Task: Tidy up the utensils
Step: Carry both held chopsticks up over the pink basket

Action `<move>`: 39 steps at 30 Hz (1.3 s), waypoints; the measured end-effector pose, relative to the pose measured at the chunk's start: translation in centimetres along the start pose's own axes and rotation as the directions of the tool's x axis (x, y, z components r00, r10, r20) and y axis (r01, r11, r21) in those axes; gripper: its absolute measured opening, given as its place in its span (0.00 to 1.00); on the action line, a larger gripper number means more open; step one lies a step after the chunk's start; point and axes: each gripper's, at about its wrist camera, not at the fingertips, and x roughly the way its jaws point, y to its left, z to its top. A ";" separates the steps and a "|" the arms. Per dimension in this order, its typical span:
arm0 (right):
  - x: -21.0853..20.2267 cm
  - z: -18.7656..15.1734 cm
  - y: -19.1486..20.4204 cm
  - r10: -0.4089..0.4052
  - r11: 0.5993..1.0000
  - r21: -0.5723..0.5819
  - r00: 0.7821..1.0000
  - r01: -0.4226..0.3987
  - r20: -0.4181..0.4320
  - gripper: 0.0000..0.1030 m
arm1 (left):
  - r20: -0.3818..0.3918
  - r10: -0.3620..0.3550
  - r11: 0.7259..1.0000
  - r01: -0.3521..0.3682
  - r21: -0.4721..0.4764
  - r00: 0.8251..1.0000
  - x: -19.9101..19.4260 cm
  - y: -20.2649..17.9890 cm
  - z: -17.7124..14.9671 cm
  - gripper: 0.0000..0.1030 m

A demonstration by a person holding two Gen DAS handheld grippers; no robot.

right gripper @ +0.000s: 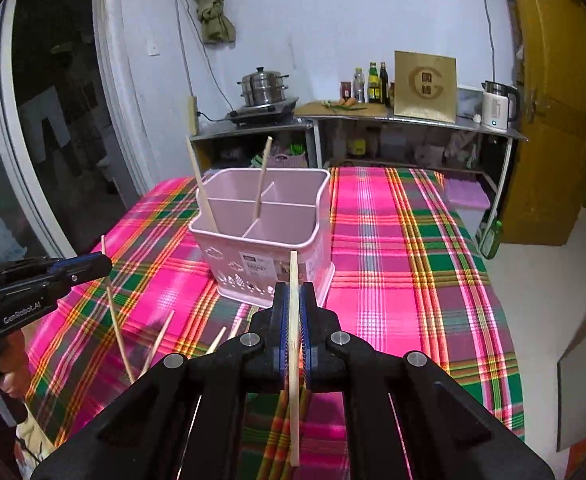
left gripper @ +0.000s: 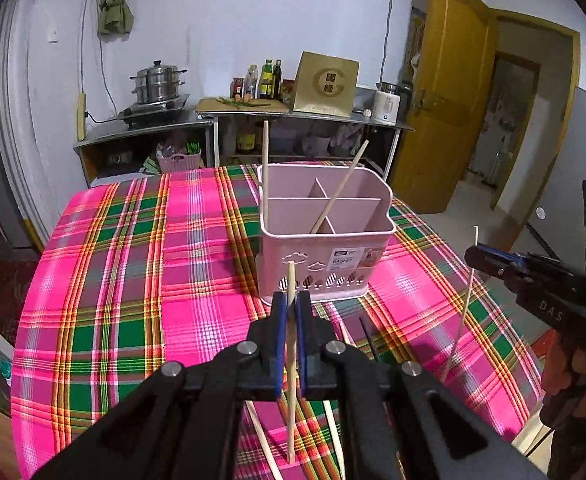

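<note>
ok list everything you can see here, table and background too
basket: one, pink, divided, on the table
chopsticks in basket: two, pale wood, leaning
loose chopsticks: several, pale wood, near edge of table
tablecloth: one, pink and green plaid
steamer pot: one, steel, on back counter
bottles: several, on counter
kettle: one, white, counter's right end
door: one, yellow, open
left gripper: black, shut on a chopstick
right gripper: black, shut on a chopstick
</note>
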 end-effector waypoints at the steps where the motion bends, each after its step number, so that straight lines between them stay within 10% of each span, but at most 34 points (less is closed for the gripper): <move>1: -0.2 0.1 0.1 0.001 1.000 -0.002 1.000 -0.001 0.004 0.05 | 0.002 0.001 1.000 -0.001 0.002 1.000 -0.2 -0.2 0.0 0.05; 20: -3.5 1.7 1.1 0.047 0.999 -0.031 0.994 -0.044 0.097 0.05 | 0.060 -0.021 0.999 0.019 0.029 0.998 -3.1 -1.3 2.1 0.05; 39: -3.3 10.2 3.3 0.116 0.993 -0.056 0.961 -0.105 0.253 0.05 | 0.156 -0.042 0.998 0.035 0.048 0.987 -3.7 -0.8 11.2 0.05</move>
